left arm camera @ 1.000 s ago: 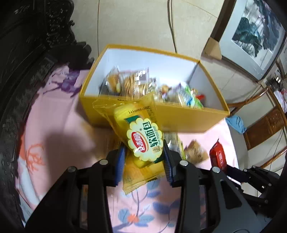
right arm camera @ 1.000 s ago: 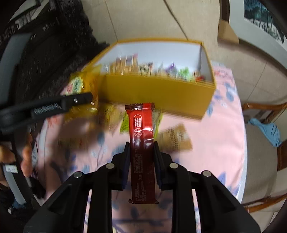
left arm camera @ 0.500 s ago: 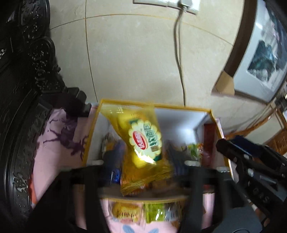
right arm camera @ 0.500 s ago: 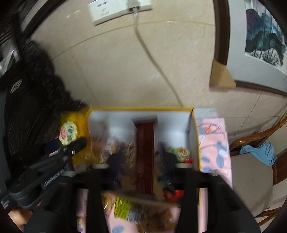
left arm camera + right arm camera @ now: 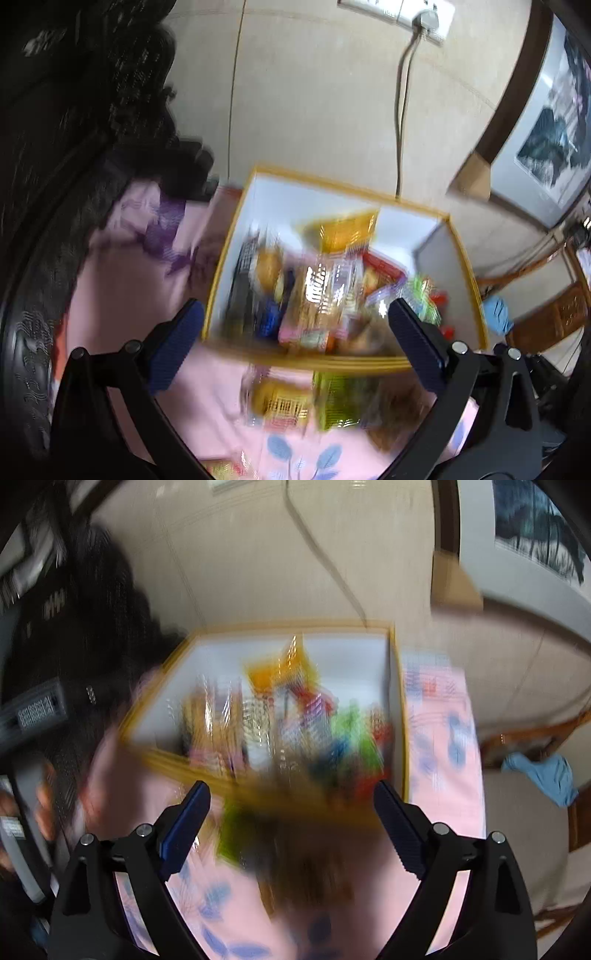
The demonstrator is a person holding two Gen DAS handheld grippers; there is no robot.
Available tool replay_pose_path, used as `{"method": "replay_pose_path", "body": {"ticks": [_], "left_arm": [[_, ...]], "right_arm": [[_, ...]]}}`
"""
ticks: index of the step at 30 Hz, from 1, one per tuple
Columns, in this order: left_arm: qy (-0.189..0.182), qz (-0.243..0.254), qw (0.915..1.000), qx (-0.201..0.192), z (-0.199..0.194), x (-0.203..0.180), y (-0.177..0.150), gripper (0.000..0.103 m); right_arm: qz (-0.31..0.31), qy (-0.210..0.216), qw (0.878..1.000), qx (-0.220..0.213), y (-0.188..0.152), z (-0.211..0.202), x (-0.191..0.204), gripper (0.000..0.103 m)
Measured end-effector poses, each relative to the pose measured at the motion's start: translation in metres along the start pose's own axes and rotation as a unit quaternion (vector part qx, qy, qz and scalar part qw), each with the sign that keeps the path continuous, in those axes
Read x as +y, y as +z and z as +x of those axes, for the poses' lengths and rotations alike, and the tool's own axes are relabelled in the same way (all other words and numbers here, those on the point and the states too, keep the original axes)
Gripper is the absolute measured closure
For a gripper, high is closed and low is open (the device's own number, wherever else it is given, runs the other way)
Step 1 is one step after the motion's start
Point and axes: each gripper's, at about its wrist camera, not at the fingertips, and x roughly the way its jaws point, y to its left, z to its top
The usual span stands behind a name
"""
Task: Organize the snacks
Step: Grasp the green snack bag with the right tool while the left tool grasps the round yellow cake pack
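My left gripper (image 5: 295, 328) stands wide apart, holding nothing, in front of the yellow box (image 5: 236, 236) on the pink cloth (image 5: 125, 280). The box holds mixed snack packets (image 5: 325, 291), blurred. 2 packets (image 5: 280, 402) lie on the cloth just before it. My right gripper (image 5: 291, 812) is likewise spread wide and bare, before the same box (image 5: 162, 672).

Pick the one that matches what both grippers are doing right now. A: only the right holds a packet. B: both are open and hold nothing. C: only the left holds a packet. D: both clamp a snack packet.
B: the left gripper and the right gripper each show spread jaws with nothing between them, in front of the yellow box of snacks.
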Motion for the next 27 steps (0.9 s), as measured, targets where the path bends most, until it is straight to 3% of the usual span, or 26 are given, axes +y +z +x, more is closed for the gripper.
{"method": "replay_pose_path", "body": {"ticks": [4,7,14,19,27], "left_arm": [[0.004,-0.014,0.9991,0.04,0.008,0.011,-0.048,0.002],[0.009,-0.023,0.9973,0.069,0.017,0.022,-0.074,0.002],[0.052,-0.008,0.9956,0.077,0.028,0.038,-0.1,0.002],[0.067,0.022,0.9936,0.088,0.041,0.038,-0.11,0.002],[0.076,-0.008,0.9934,0.086,0.036,0.062,-0.109,0.002]], "right_arm": [[0.03,0.017,0.997,0.064,-0.057,0.025,0.001,0.013],[0.041,0.026,0.996,0.075,-0.073,0.036,0.009,0.013],[0.02,0.02,0.998,0.053,-0.059,0.064,0.035,0.013],[0.023,0.004,0.997,0.069,-0.056,0.097,0.05,0.013],[0.023,-0.025,0.997,0.071,-0.069,0.122,0.065,0.013]]}}
